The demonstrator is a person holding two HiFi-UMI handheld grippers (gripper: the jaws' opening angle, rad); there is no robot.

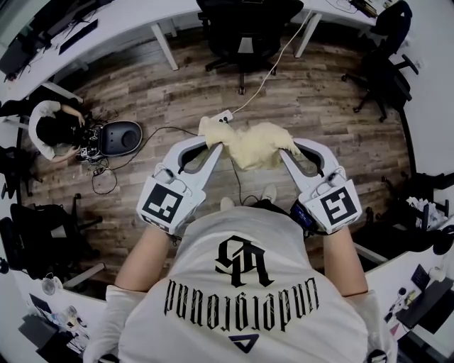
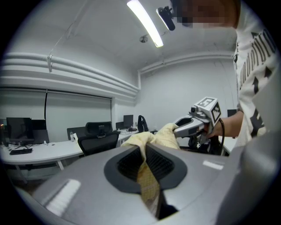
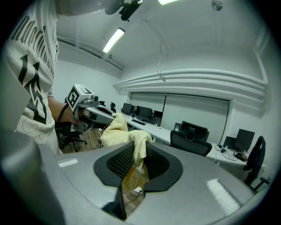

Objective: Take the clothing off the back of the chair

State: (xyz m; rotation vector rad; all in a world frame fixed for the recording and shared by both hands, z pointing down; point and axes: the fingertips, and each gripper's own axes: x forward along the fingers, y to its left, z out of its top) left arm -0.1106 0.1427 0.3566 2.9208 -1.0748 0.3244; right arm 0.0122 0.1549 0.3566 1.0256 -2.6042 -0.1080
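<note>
Jaws of left gripper (image 1: pixel 211 145) and right gripper (image 1: pixel 287 151) each closed on one end of the pale yellow clothing (image 1: pixel 252 145), which hangs bunched between them in the air, above the wood floor (image 1: pixel 319 106).

Wood floor (image 1: pixel 319 106), white desks (image 1: pixel 128 28), ceiling light (image 2: pixel 145 23)

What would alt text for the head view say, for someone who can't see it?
From above, a person in white holds a pale yellow cloth between the left gripper and the right gripper, each shut on one end, over a wood floor. Desks and office chairs ring the room.
</note>
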